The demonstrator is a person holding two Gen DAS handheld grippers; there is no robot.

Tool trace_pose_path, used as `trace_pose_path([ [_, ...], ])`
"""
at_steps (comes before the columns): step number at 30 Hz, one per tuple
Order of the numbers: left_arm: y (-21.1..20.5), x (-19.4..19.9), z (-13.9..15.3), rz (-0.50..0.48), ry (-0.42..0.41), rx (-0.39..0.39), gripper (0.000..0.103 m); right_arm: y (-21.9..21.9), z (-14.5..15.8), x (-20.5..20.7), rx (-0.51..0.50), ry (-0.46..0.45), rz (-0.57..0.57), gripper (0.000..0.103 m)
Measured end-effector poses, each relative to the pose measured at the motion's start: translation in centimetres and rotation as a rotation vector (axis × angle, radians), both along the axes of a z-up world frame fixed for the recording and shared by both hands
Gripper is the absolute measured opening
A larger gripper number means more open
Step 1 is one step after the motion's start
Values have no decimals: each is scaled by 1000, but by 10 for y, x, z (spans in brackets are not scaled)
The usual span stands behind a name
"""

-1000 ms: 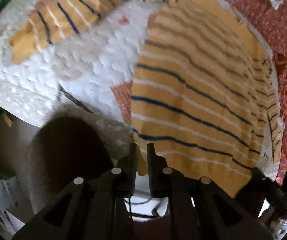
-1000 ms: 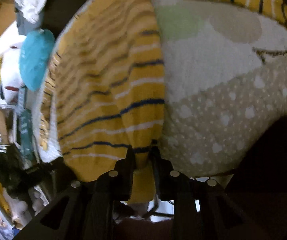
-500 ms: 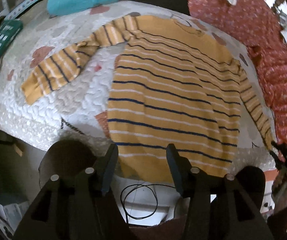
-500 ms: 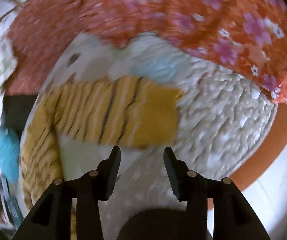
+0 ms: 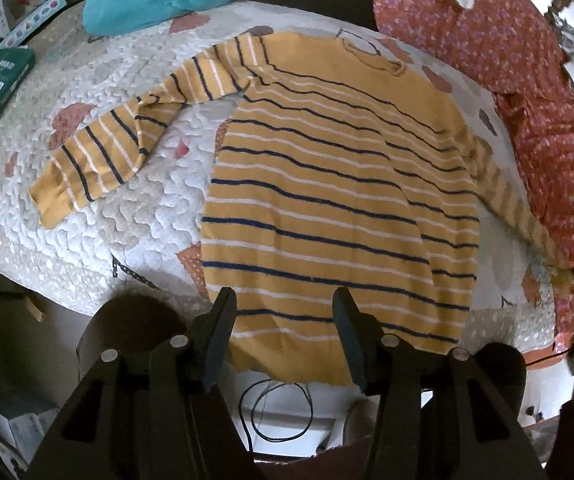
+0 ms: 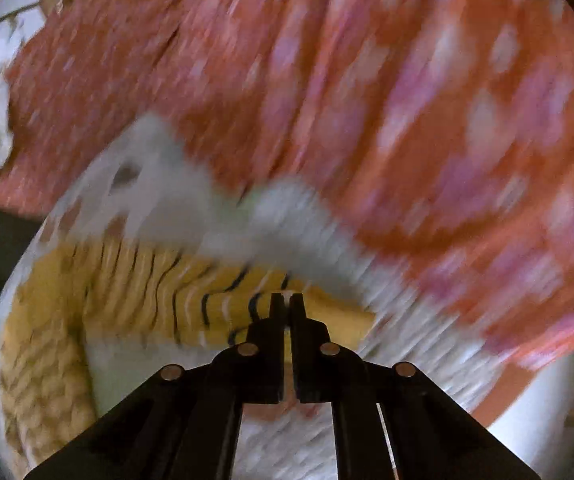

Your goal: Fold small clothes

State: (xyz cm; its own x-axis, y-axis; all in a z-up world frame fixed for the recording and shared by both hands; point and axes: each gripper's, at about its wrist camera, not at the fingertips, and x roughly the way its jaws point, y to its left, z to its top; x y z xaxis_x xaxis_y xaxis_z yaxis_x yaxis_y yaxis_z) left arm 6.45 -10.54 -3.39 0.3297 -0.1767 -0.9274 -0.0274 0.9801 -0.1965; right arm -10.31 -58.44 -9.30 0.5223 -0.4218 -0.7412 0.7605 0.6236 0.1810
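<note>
My left gripper [image 5: 283, 320] is held out in front of me with its two black fingers [image 5: 221, 324] spread wide apart and nothing between them; the tips angle slightly away from each other. My right gripper [image 6: 285, 304] has its fingers [image 6: 275, 312] drawn together, only a thin slit showing between the tips. The right wrist view is smeared with blur, so I cannot tell whether anything is pinched in that slit.
</note>
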Motion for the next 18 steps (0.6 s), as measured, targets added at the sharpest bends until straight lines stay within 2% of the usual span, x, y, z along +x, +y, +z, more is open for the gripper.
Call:
trace_pose_path([
  [4,15,9,-4,36,0,-36,49,-15,50,8,-127,2,-87,0],
  [7,24,13,-9,60,7,-67,49,0,84,32,-170,-39,-27,0],
  [9,31,16,-15,79,20,-95,49,25,96,64,-200,-37,71,0],
  [11,38,17,-19,89,33,-113,49,55,99,94,-153,-44,226,1],
  [13,47,15,-18,101,28,-124,49,70,96,109,-145,-9,294,1],
  [15,54,15,-16,107,15,-113,50,65,83,106,-77,-7,302,2],
  [18,63,19,-19,127,20,-121,52,24,37,75,157,-62,229,6],
])
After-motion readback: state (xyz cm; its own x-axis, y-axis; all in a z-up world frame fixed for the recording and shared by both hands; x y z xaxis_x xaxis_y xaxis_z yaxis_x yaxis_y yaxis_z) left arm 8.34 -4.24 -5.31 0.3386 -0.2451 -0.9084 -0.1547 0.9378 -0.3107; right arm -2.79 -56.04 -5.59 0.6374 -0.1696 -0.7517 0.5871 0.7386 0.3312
